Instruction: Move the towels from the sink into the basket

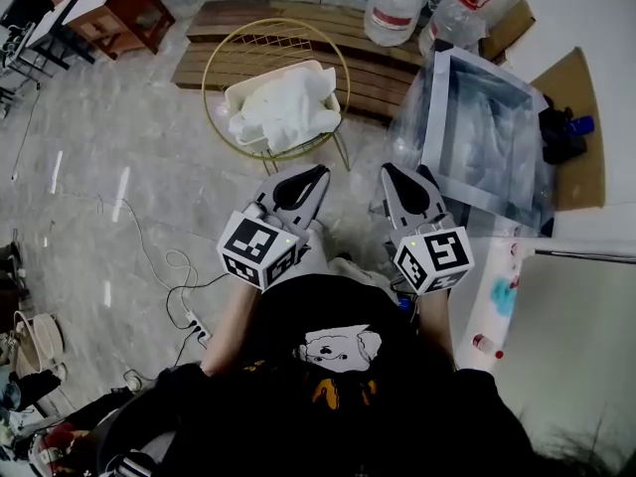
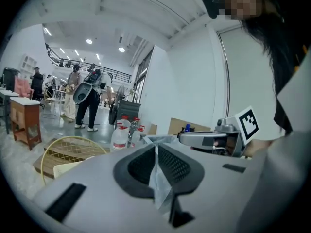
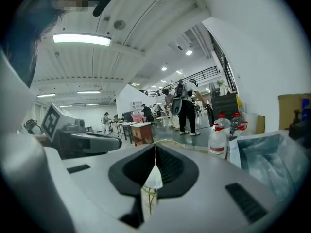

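The left gripper (image 1: 318, 174) and right gripper (image 1: 390, 172) were both closed on nothing; sent into the sink (image 1: 434, 107) unopened, they might snag its plastic lining (image 1: 497, 157) rather than grip anything.

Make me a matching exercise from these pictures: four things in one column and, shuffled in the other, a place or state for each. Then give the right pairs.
Things:
1. white towels
2. sink
3. water jugs
4. right gripper

Place or state:
A. jaws together, nothing held
B. covered in clear plastic
C. lying inside the gold wire basket
D. red caps, standing beyond the wooden pallet

Pairs: 1-C, 2-B, 3-D, 4-A
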Demonstrator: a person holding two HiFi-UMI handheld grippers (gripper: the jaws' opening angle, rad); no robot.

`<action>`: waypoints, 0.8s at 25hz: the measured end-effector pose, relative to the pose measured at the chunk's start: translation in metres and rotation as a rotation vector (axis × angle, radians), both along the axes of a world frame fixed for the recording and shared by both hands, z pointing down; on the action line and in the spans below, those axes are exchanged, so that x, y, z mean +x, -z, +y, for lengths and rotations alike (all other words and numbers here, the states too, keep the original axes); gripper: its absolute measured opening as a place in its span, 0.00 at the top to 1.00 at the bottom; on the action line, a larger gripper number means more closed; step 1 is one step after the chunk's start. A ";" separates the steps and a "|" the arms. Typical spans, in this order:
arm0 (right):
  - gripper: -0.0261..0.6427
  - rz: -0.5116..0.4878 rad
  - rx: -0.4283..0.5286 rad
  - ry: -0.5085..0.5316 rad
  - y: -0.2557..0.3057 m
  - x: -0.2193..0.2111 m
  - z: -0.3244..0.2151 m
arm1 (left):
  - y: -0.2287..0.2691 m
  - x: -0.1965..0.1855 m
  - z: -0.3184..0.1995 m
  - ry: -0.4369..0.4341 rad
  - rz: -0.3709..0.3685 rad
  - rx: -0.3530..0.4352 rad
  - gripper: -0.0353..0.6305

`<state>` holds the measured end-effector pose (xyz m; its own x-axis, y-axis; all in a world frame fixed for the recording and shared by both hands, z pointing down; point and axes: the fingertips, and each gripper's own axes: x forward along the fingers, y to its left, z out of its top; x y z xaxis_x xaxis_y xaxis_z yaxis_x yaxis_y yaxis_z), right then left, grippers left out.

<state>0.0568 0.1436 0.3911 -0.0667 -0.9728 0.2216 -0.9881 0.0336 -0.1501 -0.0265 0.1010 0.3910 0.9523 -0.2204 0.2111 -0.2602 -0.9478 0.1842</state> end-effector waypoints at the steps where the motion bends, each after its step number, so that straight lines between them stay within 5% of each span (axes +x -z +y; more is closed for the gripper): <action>1: 0.95 0.008 0.001 0.009 0.000 0.000 0.005 | 0.001 0.001 0.006 -0.003 0.002 0.003 0.91; 20: 0.95 0.029 0.015 -0.103 0.002 0.046 0.064 | 0.007 0.013 0.061 -0.064 -0.013 0.042 0.91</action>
